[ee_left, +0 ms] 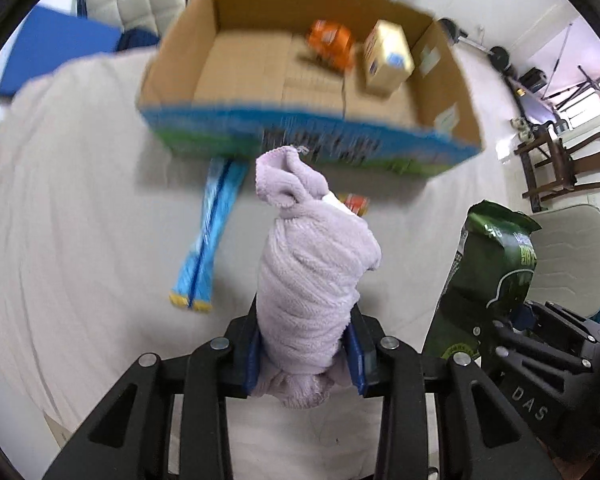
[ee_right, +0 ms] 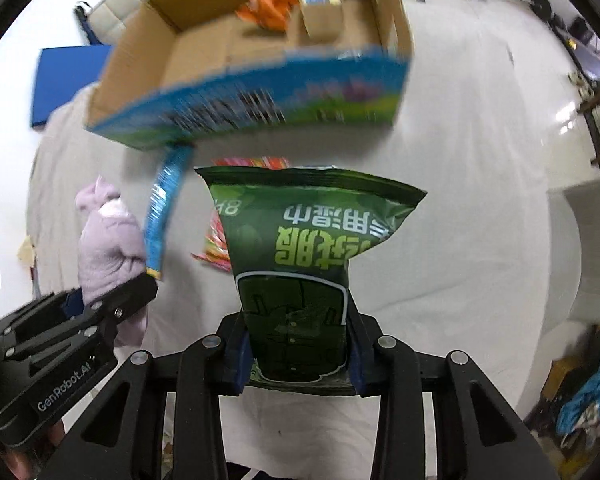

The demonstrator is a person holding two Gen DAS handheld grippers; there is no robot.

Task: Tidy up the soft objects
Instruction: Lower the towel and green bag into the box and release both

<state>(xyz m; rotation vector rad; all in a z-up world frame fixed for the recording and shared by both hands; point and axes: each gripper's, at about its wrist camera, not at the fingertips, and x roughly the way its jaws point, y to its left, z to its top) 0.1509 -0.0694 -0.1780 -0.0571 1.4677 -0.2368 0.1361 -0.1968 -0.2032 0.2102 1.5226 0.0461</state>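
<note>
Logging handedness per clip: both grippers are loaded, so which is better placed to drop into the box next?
Left, marginally. Its towel points at the box front wall, with open floor behind. The right gripper sits as close with the green bag, nearer the occupied right corner.

White sheet-covered surface [ee_left: 80,220], wrinkled, could be a bed or tabletop, cannot tell. On it: open cardboard box [ee_left: 300,148] with blue-green printed front wall, far side. Long blue wrapped pack [ee_left: 208,240] lies flat, one end touching the box's front wall. Colourful red-orange packet [ee_right: 216,248] just beside it, partly hidden. Blue mat [ee_left: 56,52] shows past the sheet's far left edge.
</note>
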